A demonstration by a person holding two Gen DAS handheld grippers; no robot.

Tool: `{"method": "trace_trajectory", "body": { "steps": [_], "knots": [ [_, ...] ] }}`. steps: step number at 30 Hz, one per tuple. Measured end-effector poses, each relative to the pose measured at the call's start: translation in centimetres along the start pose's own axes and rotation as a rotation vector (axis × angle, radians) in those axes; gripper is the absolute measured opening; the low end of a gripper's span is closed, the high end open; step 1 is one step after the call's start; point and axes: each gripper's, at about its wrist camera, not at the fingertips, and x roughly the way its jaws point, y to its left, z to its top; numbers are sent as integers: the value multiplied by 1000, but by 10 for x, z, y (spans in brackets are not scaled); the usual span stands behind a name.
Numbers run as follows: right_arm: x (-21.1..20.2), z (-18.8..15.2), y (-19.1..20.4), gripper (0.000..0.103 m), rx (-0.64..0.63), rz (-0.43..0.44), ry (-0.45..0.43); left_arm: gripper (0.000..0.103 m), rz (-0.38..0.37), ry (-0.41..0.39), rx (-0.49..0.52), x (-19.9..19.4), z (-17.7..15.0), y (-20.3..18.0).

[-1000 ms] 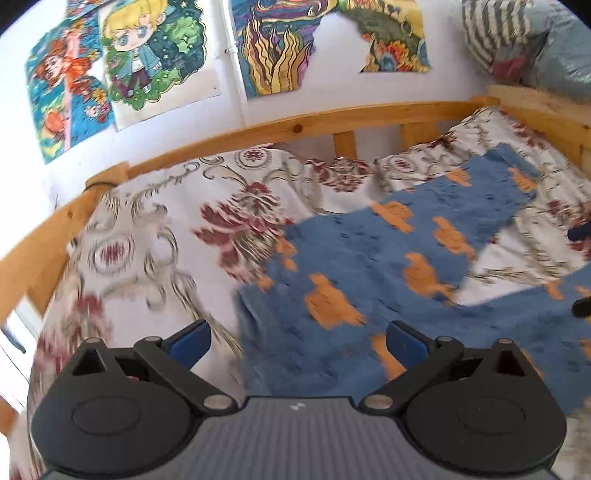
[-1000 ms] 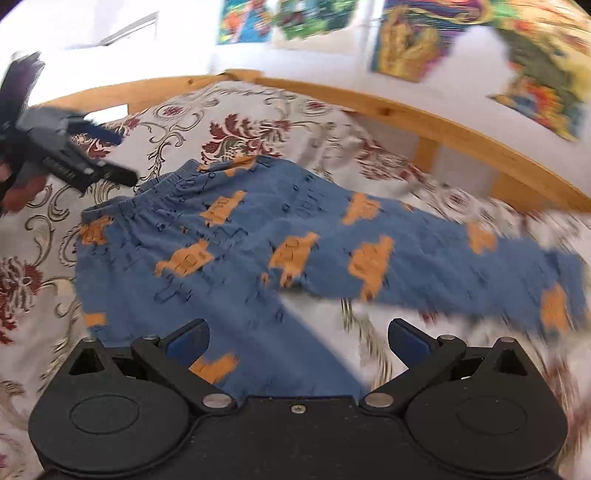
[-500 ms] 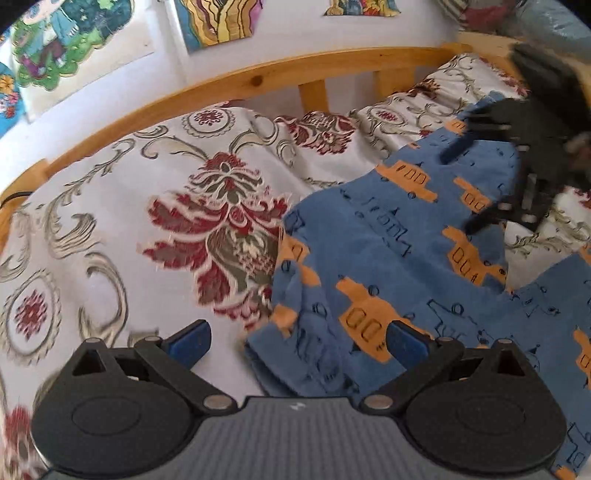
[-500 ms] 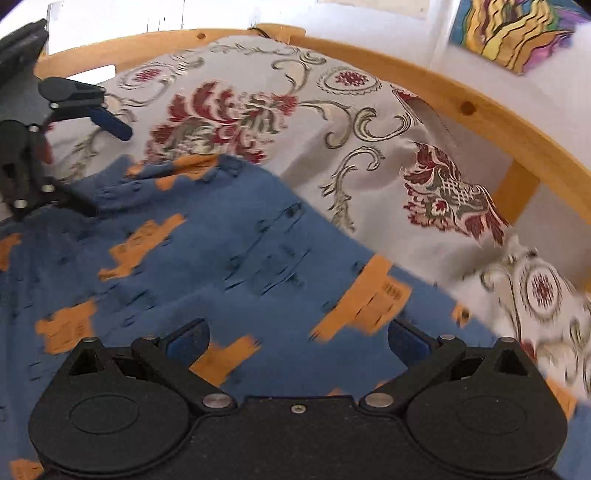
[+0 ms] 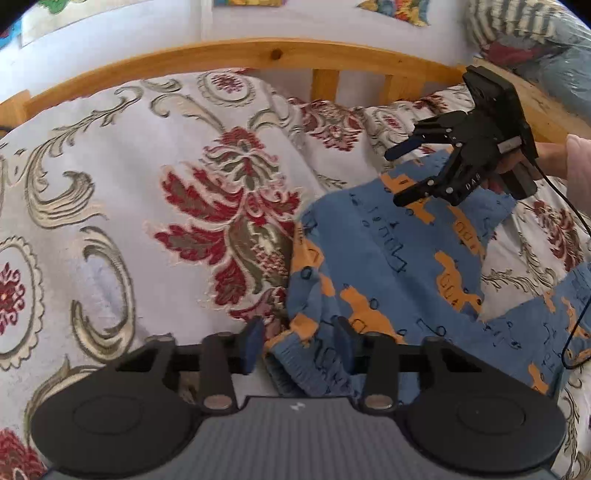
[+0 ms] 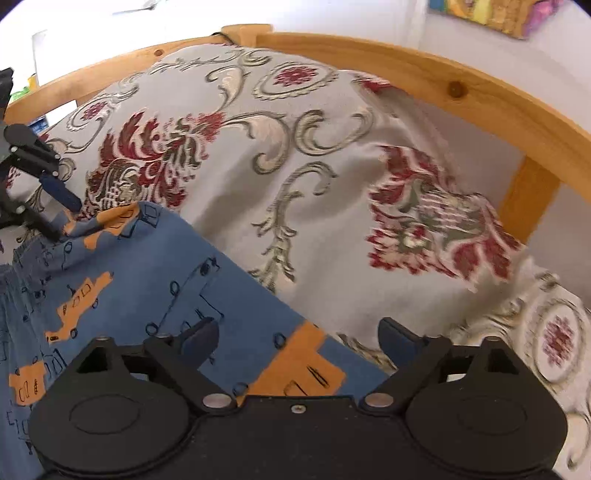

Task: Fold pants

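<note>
Left gripper (image 5: 297, 345), jaws narrowed, straddles the waistband of blue cotton pants with orange vehicles (image 5: 388, 258); only the left view shows a hand (image 5: 554, 158) holding the wide-open, empty right gripper (image 6: 297, 338).

A bedspread (image 5: 110, 177) covers the whole bed ahead of both grippers, pale cloth with dark red floral medallions and olive-grey scrollwork, rumpled into soft ridges in the right wrist view (image 6: 332, 177). Beyond it, at the far edge, runs a pine bed rail (image 5: 258, 55) with a visible knot and short upright slats under it; the same rail (image 6: 461, 96) curves across the upper right of the right gripper's outlook. Above the rail is a white wall (image 5: 147, 33) with the lower edges of bright drawings (image 5: 399, 7) taped to it. Far off to the left gripper's upper right sits what looks like striped bedding in a plastic bag (image 5: 524, 33).
</note>
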Motion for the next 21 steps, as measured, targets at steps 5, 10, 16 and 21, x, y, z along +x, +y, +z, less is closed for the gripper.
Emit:
{"method": "trace_trajectory", "body": {
  "steps": [5, 10, 16, 21],
  "knots": [
    [19, 10, 14, 84, -88, 23, 42, 30, -1, 13, -44, 4, 2, 8],
    [15, 13, 5, 80, -104, 12, 69, 48, 17, 41, 53, 10, 0, -3],
    [20, 1, -18, 71, -37, -3, 162, 23, 72, 93, 100, 16, 3, -7],
    [10, -1, -14, 23, -55, -37, 147, 14, 110, 93, 124, 11, 2, -14]
  ]
}}
